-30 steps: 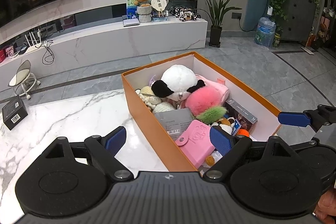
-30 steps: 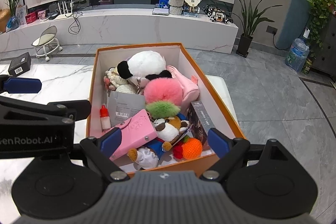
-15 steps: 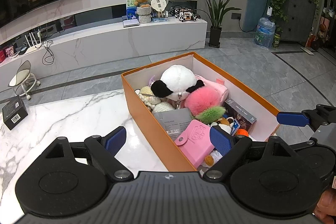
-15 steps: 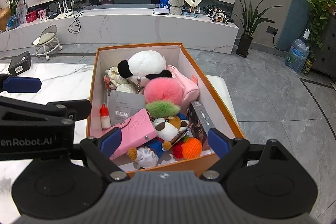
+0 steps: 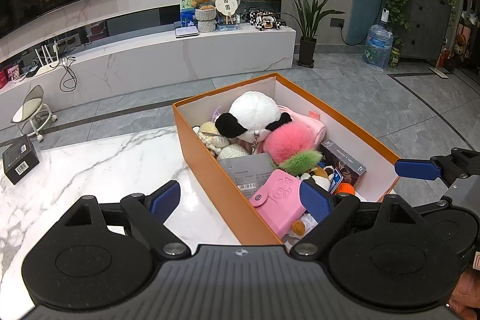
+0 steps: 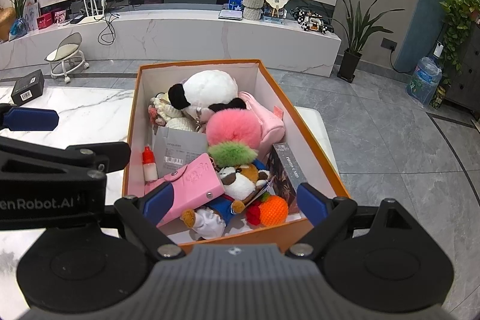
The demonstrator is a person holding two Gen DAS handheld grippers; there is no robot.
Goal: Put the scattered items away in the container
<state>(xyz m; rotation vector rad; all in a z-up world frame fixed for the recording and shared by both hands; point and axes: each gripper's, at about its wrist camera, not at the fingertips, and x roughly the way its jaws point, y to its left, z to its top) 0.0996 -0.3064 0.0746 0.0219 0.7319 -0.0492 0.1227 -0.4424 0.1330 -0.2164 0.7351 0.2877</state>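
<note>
An orange box [image 5: 210, 170] [image 6: 132, 122] stands on the white marble table [image 5: 90, 164] and is full of items. Inside lie a panda plush [image 5: 252, 113] [image 6: 207, 89], a pink pompom [image 5: 285, 140] [image 6: 234, 125], a pink wallet [image 5: 276, 197] [image 6: 195, 179], a grey carton [image 6: 180, 146], a dark card box [image 6: 288, 170], a small red-capped bottle [image 6: 149, 164] and an orange knitted ball [image 6: 273, 209]. My left gripper [image 5: 240, 200] hovers open over the box's near left corner, holding nothing. My right gripper [image 6: 234, 204] stands open above the box's near end, also with nothing in it.
A black box [image 5: 19, 161] [image 6: 28, 86] lies on the table at the far left. The table ends just right of the orange box, with grey floor tiles beyond. A small white stool [image 5: 33, 110] and a long marble TV bench [image 5: 180, 56] stand behind.
</note>
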